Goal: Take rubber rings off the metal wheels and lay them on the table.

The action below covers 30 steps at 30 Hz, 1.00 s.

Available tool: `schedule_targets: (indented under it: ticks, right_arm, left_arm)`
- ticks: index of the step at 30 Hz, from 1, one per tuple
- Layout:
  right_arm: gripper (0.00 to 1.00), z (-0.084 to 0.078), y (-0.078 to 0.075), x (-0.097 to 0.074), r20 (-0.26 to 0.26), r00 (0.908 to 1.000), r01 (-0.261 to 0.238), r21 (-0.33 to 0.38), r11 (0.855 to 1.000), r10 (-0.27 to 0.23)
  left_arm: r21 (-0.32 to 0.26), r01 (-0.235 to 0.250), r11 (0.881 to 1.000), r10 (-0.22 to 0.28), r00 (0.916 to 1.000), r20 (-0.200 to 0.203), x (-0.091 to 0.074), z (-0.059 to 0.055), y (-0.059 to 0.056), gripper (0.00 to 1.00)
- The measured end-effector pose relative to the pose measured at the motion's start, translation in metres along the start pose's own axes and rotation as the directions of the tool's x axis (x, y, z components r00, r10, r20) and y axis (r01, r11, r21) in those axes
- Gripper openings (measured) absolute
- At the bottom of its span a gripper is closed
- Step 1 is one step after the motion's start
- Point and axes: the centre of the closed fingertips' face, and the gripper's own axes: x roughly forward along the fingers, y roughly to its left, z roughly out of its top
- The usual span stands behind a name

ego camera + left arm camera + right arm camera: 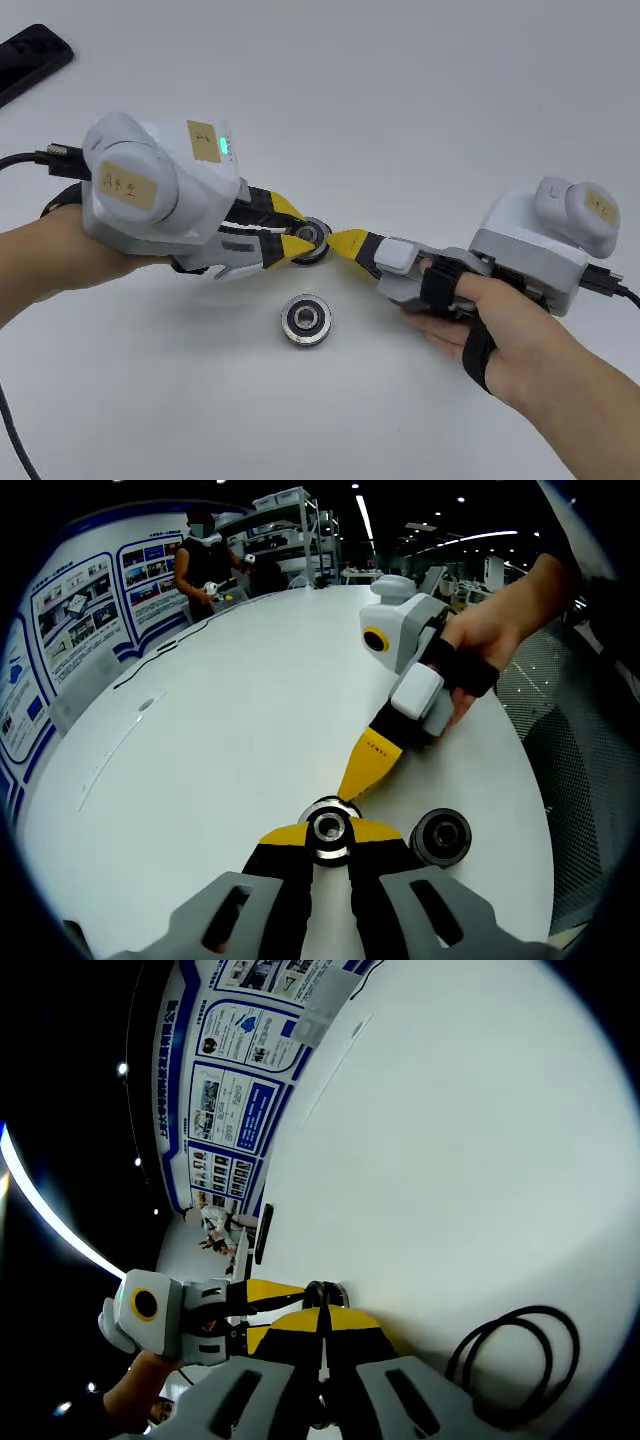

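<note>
**Around the loose wheel**

The loose wheel (306,320) lies flat on the table (420,90). Just behind it, a second wheel (308,238) sits clamped in the left gripper (292,243), which reaches in from the left. The right gripper (345,240), jaws together, touches that wheel from the right. A phone (30,58) lies far behind and to the left.

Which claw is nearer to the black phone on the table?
Left. The left claw, holding a metal wheel, lies between the black phone and the right claw, which meets it from the far side of the wheel.
</note>
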Motion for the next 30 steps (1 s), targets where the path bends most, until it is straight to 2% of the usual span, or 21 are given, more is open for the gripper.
schedule_targets:
  ticks: [5,8,11,18,26,30]
  right_arm:
    - [0.02,0.002,-0.002,0.002,-0.003,1.0,0.009,0.0,1.0,-0.009]
    - [0.01,0.003,-0.001,0.002,0.01,0.9995,0.032,-0.055,0.998,-0.031]
    - [0.01,0.001,0.005,0.001,0.023,0.9993,0.031,-0.043,0.999,-0.03]
    - [0.0,0.0,0.01,0.003,0.02,0.9991,0.038,-0.073,0.997,-0.036]
    - [0.0,-0.002,0.012,0.004,0.007,0.9983,0.058,-0.175,0.983,-0.058]
    - [0.0,-0.004,0.015,0.006,-0.006,0.9971,0.073,-0.226,0.972,-0.076]
  left_arm:
    - [0.001,0.0,1.0,0.0,1.0,-0.002,0.0,0.0,0.0,0.13]
    - [0.001,-0.001,1.0,0.001,1.0,-0.006,0.0,0.0,0.0,0.13]
    - [0.004,-0.006,1.0,0.006,0.9999,-0.011,0.0,0.0,0.0,0.13]
    - [-0.001,-0.003,1.0,0.003,0.9999,-0.01,0.0,-0.001,0.0,0.13]
    - [-0.002,-0.001,1.0,0.001,0.9999,-0.01,0.0,-0.001,0.0,0.13]
    - [-0.005,-0.002,1.0,0.002,1.0,-0.009,0.001,0.0,0.0,0.13]
